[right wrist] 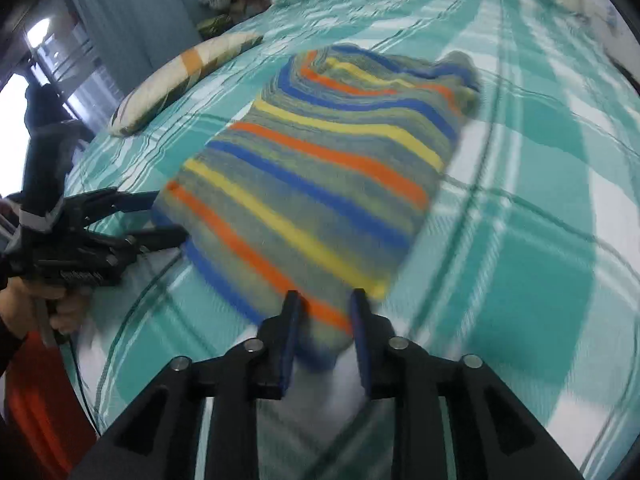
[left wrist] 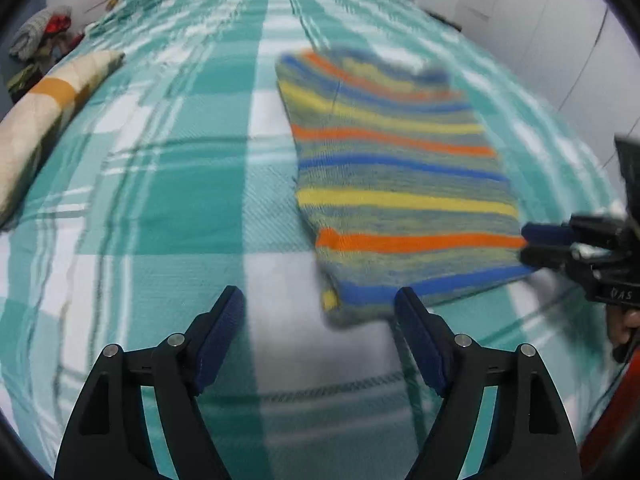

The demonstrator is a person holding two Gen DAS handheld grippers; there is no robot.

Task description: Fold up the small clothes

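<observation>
A folded knitted garment (left wrist: 400, 160) with orange, yellow and blue stripes lies flat on the teal-and-white checked bed cover (left wrist: 180, 200). My left gripper (left wrist: 320, 300) stands open just short of its near left corner, pads wide apart and nothing pinched. In the right wrist view the garment (right wrist: 320, 184) runs down to my right gripper (right wrist: 325, 300), whose pads stand apart with the near corner lying loose between them. The right gripper (left wrist: 528, 244) shows at the garment's right edge in the left wrist view. The left gripper (right wrist: 160, 218) shows open at its left edge.
A cream and orange pillow (left wrist: 52, 96) lies along the bed's left side, with a pile of clothes (left wrist: 40, 36) beyond it. White cupboard doors (left wrist: 540, 20) stand to the right. The bed cover (right wrist: 520, 240) stretches away behind the garment. A person's hand (right wrist: 24, 304) holds the left gripper's handle.
</observation>
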